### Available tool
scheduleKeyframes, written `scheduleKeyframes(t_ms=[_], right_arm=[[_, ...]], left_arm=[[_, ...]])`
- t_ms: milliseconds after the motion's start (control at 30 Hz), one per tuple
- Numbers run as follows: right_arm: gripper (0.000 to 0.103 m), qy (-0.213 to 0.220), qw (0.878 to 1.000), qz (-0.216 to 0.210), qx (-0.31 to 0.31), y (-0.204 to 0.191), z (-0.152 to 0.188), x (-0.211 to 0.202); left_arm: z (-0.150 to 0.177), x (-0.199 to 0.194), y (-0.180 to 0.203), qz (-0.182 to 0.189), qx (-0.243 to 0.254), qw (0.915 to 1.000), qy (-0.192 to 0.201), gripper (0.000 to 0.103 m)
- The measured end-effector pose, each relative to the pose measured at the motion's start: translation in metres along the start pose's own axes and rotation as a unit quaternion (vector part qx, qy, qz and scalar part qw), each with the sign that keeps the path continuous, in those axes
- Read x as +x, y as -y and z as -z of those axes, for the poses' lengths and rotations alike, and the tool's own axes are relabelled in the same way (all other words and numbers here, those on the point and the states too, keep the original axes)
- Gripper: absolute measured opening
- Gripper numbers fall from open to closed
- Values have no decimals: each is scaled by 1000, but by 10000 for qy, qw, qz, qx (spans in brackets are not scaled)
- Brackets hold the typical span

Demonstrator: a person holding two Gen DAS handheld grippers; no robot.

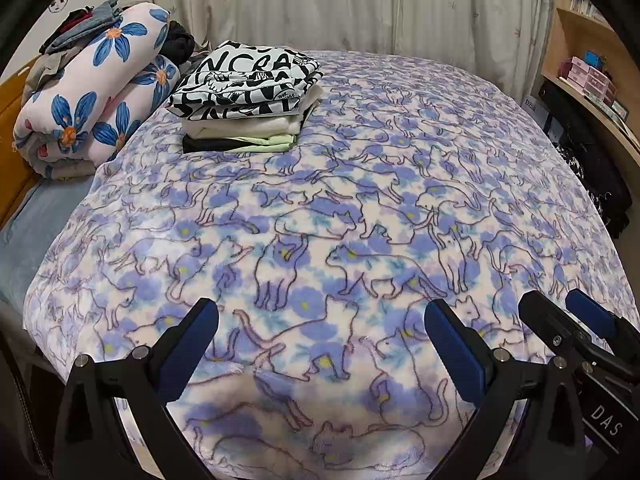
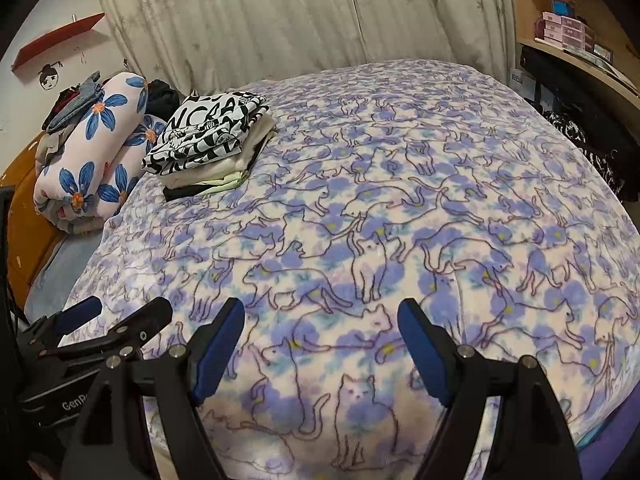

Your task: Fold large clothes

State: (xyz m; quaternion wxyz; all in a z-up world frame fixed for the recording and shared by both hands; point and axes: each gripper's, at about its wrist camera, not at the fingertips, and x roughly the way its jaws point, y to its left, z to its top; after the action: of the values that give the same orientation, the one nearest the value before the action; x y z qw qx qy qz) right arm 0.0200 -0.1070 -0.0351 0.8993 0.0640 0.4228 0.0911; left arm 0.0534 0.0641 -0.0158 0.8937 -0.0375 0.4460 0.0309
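A stack of folded clothes (image 1: 244, 104) (image 2: 208, 148), topped by a black-and-white lettered garment, sits at the far left of the bed. The bed is covered by a purple cat-print blanket (image 1: 340, 208) (image 2: 380, 220). My left gripper (image 1: 322, 310) hovers over the blanket's near edge, jaws wide open with nothing between them. My right gripper (image 2: 322, 312) is also open and empty, just to the right of the left one. Each gripper shows in the other's view: the right one (image 1: 560, 304) at the lower right, the left one (image 2: 124, 312) at the lower left.
A rolled pink quilt with blue flowers (image 1: 92, 96) (image 2: 92, 156) lies at the far left, with loose dark clothes (image 1: 80, 26) on top. Curtains (image 1: 340, 4) hang behind the bed. Wooden shelves with boxes (image 1: 588, 76) and dark bags (image 1: 592, 168) stand at the right.
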Motion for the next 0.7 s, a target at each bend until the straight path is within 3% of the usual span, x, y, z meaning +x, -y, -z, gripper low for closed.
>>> scheduleKeyframes(t_ms=[700], right_arm=[[79,-23,10000,32,-3,4,1,-2]], left_arm=[[6,8,-6,-7,-2,10000,-72,102]])
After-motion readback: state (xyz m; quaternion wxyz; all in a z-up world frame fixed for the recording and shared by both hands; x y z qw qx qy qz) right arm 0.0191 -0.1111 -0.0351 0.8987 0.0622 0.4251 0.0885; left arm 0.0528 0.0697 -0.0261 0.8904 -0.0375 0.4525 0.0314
